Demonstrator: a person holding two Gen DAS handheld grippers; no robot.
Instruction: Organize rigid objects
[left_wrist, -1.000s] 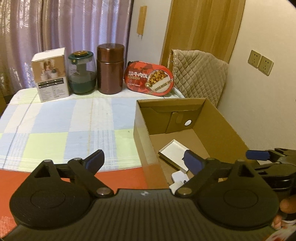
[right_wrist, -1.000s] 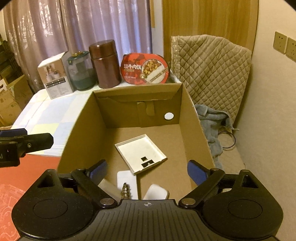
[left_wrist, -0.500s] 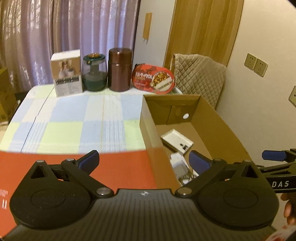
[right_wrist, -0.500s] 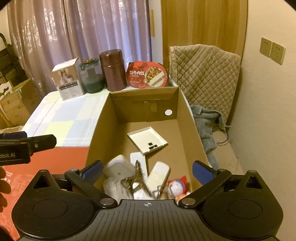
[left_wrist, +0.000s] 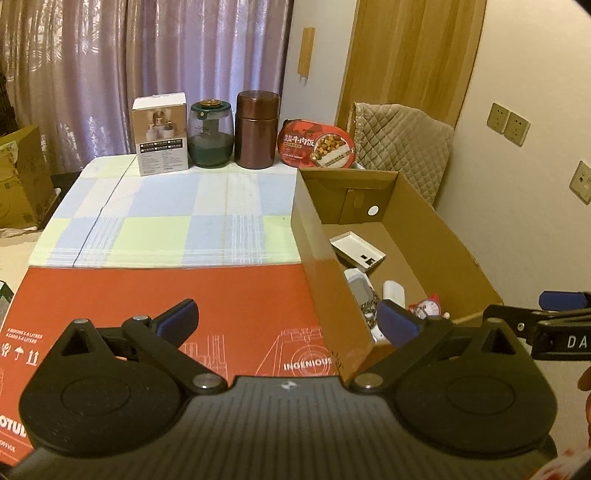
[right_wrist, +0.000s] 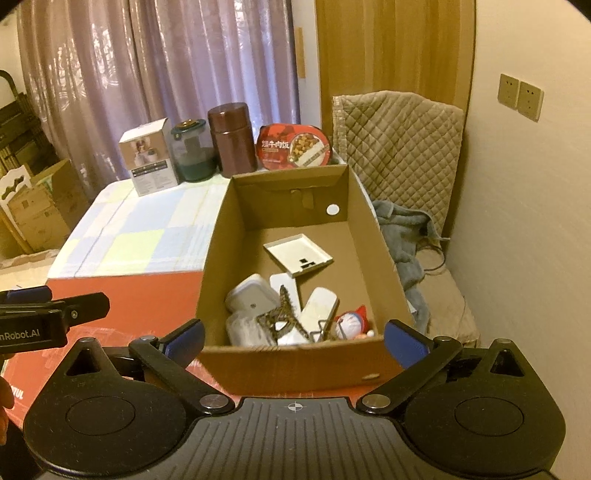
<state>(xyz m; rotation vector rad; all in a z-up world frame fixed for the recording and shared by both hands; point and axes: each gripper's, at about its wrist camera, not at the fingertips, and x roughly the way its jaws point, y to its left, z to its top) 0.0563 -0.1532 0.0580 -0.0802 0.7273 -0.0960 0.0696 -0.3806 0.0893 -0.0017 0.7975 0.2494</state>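
1. The left gripper is hovering over a red printed carton; its fingers are standing fully released, holding nothing.
2. The right gripper is hanging above the near wall of the cardboard box; its fingers are likewise spread wide and empty.
3. Inside the box, white cases, a brown patterned piece and a small blue-and-red figure are lying heaped at the near end; a white lid is lying further in.
4. Beyond, on the checked tablecloth, a white carton, a green jar, a brown canister and a red meal tub are standing in a row.
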